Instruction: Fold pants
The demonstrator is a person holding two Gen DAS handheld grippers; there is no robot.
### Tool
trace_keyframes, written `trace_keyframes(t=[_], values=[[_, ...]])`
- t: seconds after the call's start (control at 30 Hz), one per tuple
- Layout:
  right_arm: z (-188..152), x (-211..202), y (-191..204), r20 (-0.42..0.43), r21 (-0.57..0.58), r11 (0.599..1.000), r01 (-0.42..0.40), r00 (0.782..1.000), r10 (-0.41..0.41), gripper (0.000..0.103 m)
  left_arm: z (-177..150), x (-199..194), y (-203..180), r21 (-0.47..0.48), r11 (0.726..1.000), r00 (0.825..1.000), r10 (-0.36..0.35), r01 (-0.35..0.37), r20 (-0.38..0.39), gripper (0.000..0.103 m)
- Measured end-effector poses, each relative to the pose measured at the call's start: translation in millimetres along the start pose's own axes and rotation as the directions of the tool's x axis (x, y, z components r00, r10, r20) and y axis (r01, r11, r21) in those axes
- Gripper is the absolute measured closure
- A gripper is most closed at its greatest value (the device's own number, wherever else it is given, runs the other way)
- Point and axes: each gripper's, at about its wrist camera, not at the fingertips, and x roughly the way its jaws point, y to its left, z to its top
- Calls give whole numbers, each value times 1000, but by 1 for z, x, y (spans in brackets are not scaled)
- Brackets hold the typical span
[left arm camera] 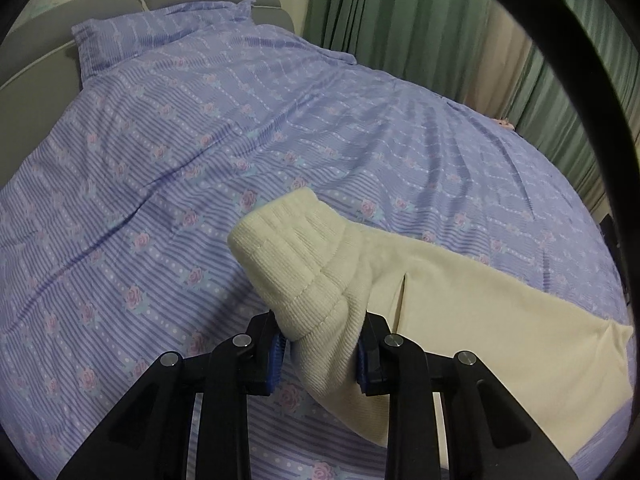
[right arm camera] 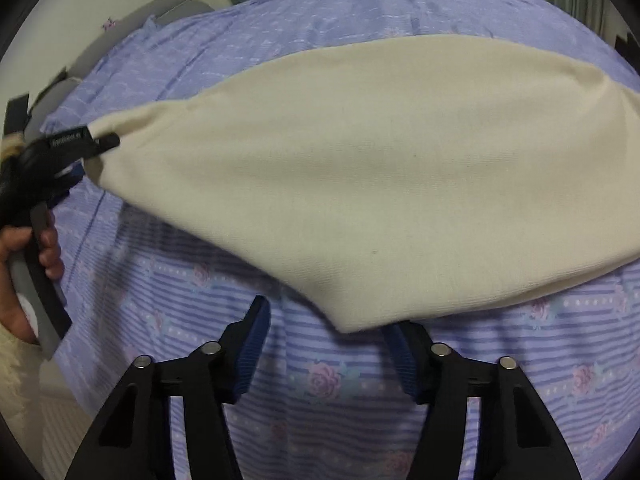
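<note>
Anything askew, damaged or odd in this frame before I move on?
Nothing looks damaged or spilled. The cream pants hang off the bedspread at one end, their ribbed cuff bunched in the left gripper. The right gripper is open just under the lower edge, gripping nothing.

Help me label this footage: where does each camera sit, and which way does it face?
Left wrist: on the left gripper, looking down across the bed; its fingers clamp the ribbed cuff of the cream pants.
Right wrist: on the right gripper, jaws apart, facing the pants; a hand and the left gripper show at left.
Shared: pants, bed, left gripper.
</note>
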Motion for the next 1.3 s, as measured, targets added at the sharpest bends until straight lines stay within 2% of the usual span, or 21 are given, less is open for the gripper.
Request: trace_keyframes(t=[0.1, 0.17, 0.2, 0.23, 0.3, 0.43, 0.6, 0.67, 0.7, 0.77, 0.83, 0.9, 0.93, 1.0, 1.1, 1.17, 1.3], values=[[9, -16, 14, 91, -106, 994, 27, 996, -17, 46, -3, 3, 6, -14, 1000, 1000, -6, 6, -8, 75], [14, -16, 19, 110, -156, 986, 49, 993, -32, 48, -6, 7, 12, -35, 999, 1000, -8, 7, -25, 75], [16, -10, 19, 97, -168, 984, 53, 995, -37, 59, -8, 10, 15, -48, 999, 999, -8, 6, -37, 75], [17, -6, 16, 79, -170, 984, 53, 996, -40, 76, -11, 12, 16, -48, 999, 999, -4, 2, -44, 75], [15, 3, 11, 38, -161, 986, 43, 999, -38, 88, -15, 13, 16, -31, 999, 999, 7, -8, -48, 74], [1, -9, 17, 23, -162, 985, 58, 998, -55, 92, -25, 12, 15, 18, 999, 999, 29, -28, -44, 74], [-9, 3, 16, -26, -103, 990, 92, 995, -95, 92, -37, 30, 33, -65, 997, 990, 31, -40, -136, 73], [-10, 8, 18, -30, -104, 988, 117, 992, -121, 92, -39, 34, 35, -70, 996, 986, 38, -49, -160, 65], [-10, 8, 21, -31, -120, 984, 134, 990, -138, 90, -38, 34, 35, -64, 996, 984, 46, -58, -170, 62], [-8, 5, 26, -41, -139, 975, 173, 983, -180, 82, -36, 32, 34, -39, 994, 977, 92, -101, -190, 39], [-7, -3, 31, -57, -142, 971, 194, 977, -204, 59, -29, 12, 26, 59, 984, 972, 173, -165, -156, 34], [-6, -26, 35, -19, -138, 971, 195, 980, -199, 51, -24, -12, 19, 135, 969, 970, 221, -206, -102, 32], [-5, -45, 38, 15, -126, 971, 204, 979, -204, 42, -21, -29, 16, 176, 959, 969, 236, -221, -69, 28], [-4, -76, 40, 60, -93, 971, 220, 975, -216, 35, -12, -64, 14, 217, 954, 974, 221, -208, -38, 27], [2, -126, 44, 119, -52, 973, 223, 969, -216, 32, -1, -111, 9, 278, 943, 982, 191, -184, 5, 19], [5, -163, 49, 168, -33, 974, 225, 962, -217, 30, 4, -151, -1, 320, 937, 990, 135, -143, 46, 15], [9, -231, 50, 264, 5, 973, 230, 938, -223, 28, 6, -205, -23, 390, 918, 995, 38, -70, 90, 14]])
